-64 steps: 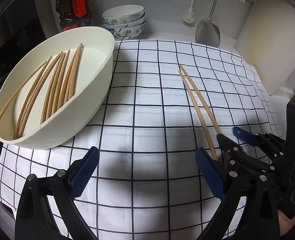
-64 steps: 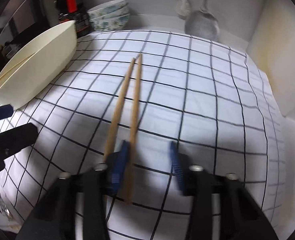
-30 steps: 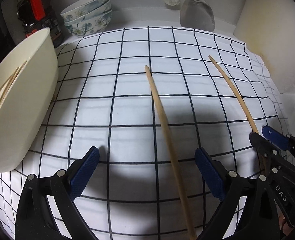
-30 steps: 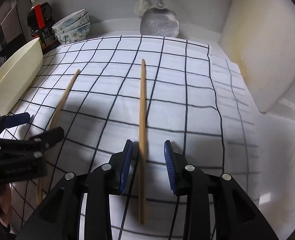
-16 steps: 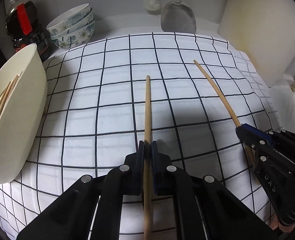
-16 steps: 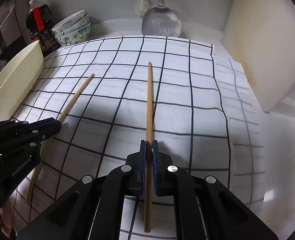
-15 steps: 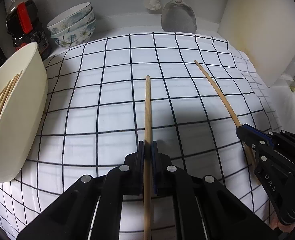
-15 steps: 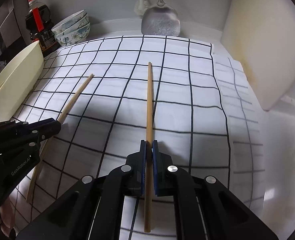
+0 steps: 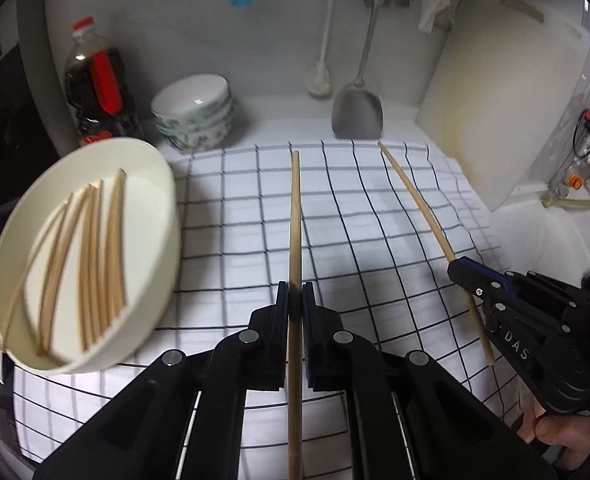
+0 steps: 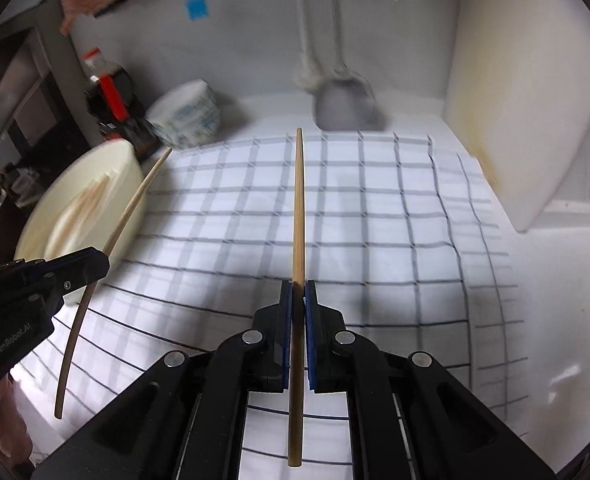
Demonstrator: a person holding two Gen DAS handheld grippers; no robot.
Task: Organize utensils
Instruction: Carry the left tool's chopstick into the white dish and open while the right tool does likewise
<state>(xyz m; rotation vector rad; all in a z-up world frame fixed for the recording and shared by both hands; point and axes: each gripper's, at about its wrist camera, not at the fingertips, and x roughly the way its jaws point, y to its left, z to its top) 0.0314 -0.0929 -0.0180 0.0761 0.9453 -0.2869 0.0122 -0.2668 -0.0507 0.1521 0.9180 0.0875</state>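
Checked cloth [image 9: 375,208]; both grippers [image 9: 294,300] [image 10: 298,300] clamp chopsticks [image 9: 295,216] [image 10: 298,208].

We saw pale, matt wooden chopsticks [image 9: 295,216] pinched between blue ribbed pads [image 9: 309,320] on each black matt plastic hand-held gripper [image 9: 295,308]. The cloth [image 9: 375,216] looked soft woven cotton, white with dark grid lines. The bowl [image 9: 163,216] seemed smooth cream plastic; the spatula [image 9: 357,110] was dull brushed metal.

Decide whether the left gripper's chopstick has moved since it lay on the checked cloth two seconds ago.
Yes. The chopstick, clamped in the left gripper, is lifted off the checked cloth, closer to the white bowl.
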